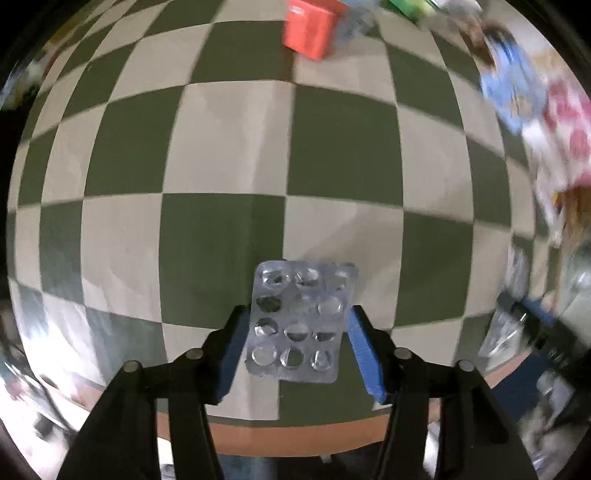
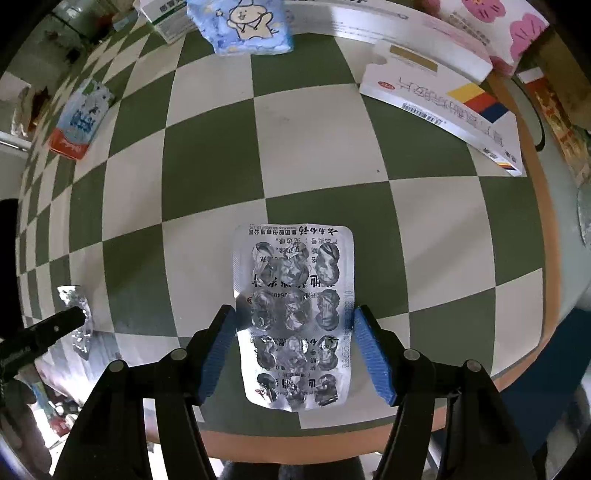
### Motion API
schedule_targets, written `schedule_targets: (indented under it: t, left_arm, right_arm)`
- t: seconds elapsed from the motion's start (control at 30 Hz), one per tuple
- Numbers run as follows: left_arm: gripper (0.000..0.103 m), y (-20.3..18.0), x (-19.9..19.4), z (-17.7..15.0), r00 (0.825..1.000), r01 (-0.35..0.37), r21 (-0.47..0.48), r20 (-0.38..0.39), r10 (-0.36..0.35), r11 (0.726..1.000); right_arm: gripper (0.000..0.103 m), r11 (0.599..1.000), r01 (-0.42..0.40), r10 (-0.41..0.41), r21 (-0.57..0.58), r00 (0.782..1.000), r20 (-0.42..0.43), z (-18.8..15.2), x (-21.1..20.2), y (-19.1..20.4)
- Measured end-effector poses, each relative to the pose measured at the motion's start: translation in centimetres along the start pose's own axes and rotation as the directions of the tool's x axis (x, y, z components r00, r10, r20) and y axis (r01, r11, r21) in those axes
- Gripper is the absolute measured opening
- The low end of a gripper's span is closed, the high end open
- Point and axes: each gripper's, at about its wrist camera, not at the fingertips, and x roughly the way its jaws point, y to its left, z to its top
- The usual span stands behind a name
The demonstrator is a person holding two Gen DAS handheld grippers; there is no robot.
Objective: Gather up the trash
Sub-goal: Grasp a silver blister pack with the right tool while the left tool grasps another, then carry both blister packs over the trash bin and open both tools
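While the left wrist view is smeared at its edges, its middle is clear: the left gripper [image 1: 295, 347] points down at a checked worktop [image 1: 343, 147], and an emptied blister pack [image 1: 301, 319] lies flat between its blue pads [image 1: 364, 354]. The jaws are part-spread, straddling the pack by its long edges. The left pad looks close to the edge, perhaps touching; a slim gap shows on the right, so no pinch is made yet. A red box [image 1: 312, 27] and blurred packets sit well apart at the far side.

From the right wrist view, the right gripper [image 2: 295, 349] likewise hangs over a second, larger blister sheet [image 2: 293, 317], foil side up with print and torn pockets. Its jaws are spread wider, a pad beside each long edge, and neither clearly presses on it. A white medicine box [image 2: 443, 107], a blue tissue pack [image 2: 242, 24] and a small carton [image 2: 79, 122] lie well apart beyond; the other gripper's dark finger shows at the far left beside crumpled foil [image 2: 79, 317].

Both sheets are likely very light, thin and springy, with slick foil. Squeezed across their width they may bow or pop free, so the hold should probably be low on the long edges, near mid-length, closing gently.
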Motion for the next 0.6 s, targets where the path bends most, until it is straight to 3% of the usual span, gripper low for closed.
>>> schedule_targets:
  t: [0.07, 0.17, 0.27, 0.6]
  left_arm:
    - [0.058, -1.4, 0.6, -0.4, 0.997, -0.073, 0.081, 0.000, 0.073, 0.994]
    - [0.054, -2.4, 0.8, -0.8, 0.992, -0.129, 0.105, 0.028, 0.126, 0.986]
    - [0.049, -3.1, 0.7, -1.4, 0.992, -0.117, 0.093, 0.048, 0.113, 0.989]
    - [0.048, -2.7, -2.2, -4.4, 0.987, -0.086, 0.055, 0.142, 0.078, 0.995]
  right_arm:
    - [0.075, 1.000, 0.007, -0.007, -0.012, 1.000, -0.004, 0.3, 0.3, 0.6]
    - [0.075, 0.997, 0.058, -0.058, -0.047, 0.998, 0.007, 0.3, 0.7, 2.0]
    - [0.067, 0.993, 0.093, -0.090, -0.068, 0.995, 0.043, 0.0, 0.7, 3.1]
    - [0.066, 0.999, 0.018, -0.012, -0.051, 0.995, 0.098, -2.6, -1.7, 1.3]
